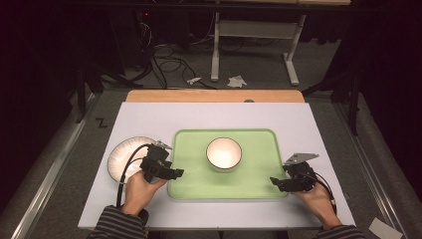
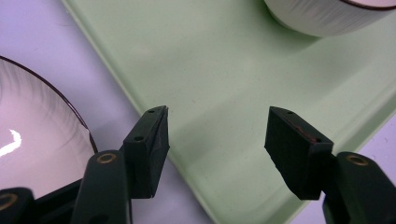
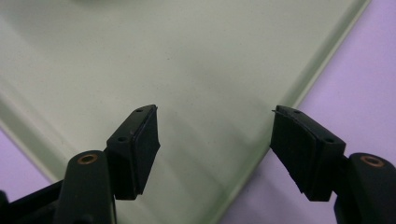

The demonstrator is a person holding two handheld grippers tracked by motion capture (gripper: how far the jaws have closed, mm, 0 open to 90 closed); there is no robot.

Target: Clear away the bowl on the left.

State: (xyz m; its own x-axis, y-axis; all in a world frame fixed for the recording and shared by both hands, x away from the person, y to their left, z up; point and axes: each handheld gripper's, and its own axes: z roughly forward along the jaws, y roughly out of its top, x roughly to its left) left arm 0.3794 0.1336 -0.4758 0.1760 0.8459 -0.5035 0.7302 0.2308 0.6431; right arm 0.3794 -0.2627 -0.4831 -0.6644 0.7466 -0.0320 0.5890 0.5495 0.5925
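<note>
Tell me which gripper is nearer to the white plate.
Left. The left gripper sits right beside the white plate, at the green tray's near-left corner, its fingers open. The right gripper hovers at the tray's near-right corner, across the tray from the plate.

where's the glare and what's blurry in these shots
High view: the bowl interior glows washed-out on the green tray, and the room beyond the table is dark. Left gripper view: a bright glint sits on the plate, and the open left gripper is fairly sharp. Right gripper view: even soft light on the tray, with the open right gripper slightly soft.
</note>
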